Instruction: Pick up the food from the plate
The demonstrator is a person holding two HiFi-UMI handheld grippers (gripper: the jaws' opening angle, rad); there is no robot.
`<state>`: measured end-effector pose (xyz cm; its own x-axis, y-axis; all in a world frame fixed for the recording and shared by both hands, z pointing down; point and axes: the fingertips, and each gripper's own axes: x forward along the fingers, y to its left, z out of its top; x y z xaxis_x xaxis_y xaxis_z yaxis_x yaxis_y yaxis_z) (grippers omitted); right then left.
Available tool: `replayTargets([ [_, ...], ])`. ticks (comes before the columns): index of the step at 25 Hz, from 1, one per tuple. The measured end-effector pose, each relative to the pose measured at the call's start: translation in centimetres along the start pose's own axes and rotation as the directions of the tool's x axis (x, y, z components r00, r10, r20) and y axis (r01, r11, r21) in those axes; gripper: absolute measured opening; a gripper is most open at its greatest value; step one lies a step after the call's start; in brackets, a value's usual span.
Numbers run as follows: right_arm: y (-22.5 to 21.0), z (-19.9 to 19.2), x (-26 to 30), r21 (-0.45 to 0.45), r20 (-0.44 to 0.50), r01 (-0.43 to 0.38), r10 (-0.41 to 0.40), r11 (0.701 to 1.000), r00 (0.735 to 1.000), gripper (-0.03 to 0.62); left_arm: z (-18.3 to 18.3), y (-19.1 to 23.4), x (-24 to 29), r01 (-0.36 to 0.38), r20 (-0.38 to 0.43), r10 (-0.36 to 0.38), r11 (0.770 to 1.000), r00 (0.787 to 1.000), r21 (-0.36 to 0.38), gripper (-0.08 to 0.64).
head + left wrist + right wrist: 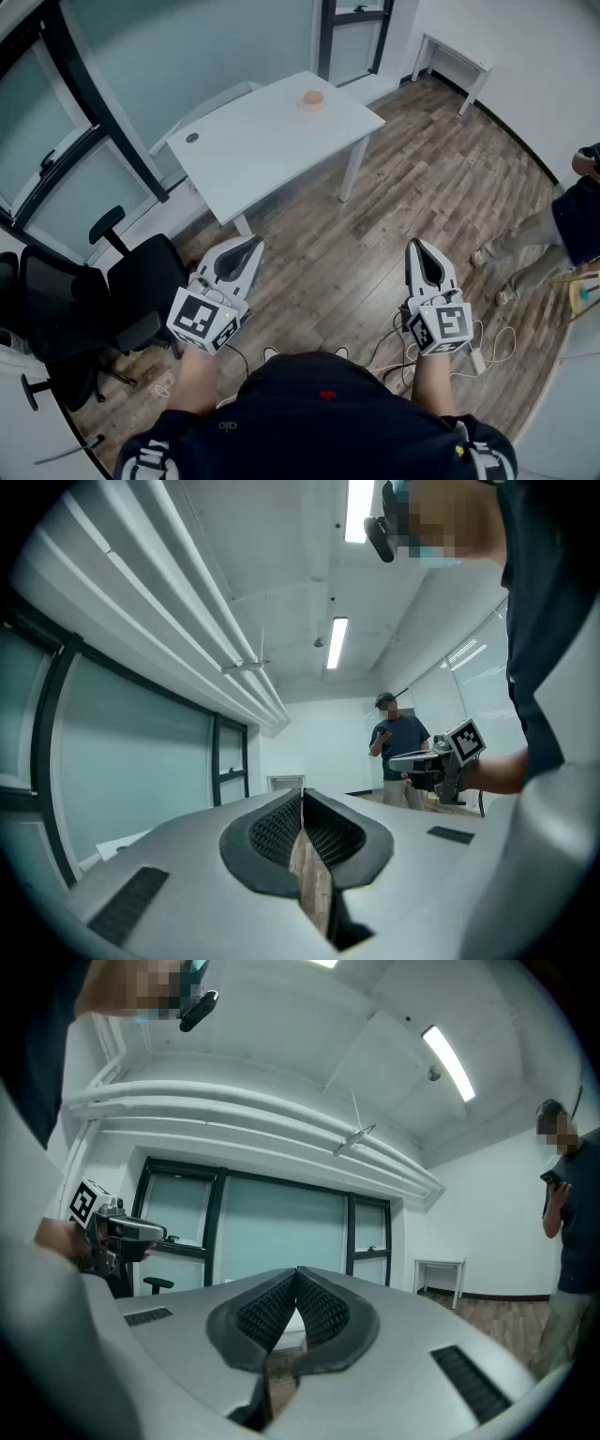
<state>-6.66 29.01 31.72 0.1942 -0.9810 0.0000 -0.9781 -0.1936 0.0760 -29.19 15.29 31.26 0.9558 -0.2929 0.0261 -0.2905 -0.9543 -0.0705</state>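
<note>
Head view, looking down: food (313, 99) small and blurry on the far end of the white surface (262, 141), plate not distinguishable. Left gripper (246, 249) and right gripper (418, 251) low over the wooden floor (394, 187), well apart from the surface. Fingers (267, 832) on both closed tight, nothing between. Bystander (562, 225) cut off at right edge.

The right gripper (298, 1271) is seen with its dark ribbed jaws pressed together at the tips, and nothing is held between them. Beyond it a glazed wall (272, 1232) in dark frames is shown, with the left gripper (148, 1233) raised at the left. A small white table (439, 1269) and a standing person (569, 1241) are seen at the right.
</note>
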Motion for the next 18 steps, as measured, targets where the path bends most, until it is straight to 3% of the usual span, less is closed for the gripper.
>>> replayTargets([
  [18, -0.1, -0.5, -0.5, -0.002, 0.021, -0.014, 0.014, 1.000, 1.000, 0.025, -0.3, -1.1, 0.7, 0.015, -0.015, -0.015, 1.000, 1.000, -0.013, 0.026],
])
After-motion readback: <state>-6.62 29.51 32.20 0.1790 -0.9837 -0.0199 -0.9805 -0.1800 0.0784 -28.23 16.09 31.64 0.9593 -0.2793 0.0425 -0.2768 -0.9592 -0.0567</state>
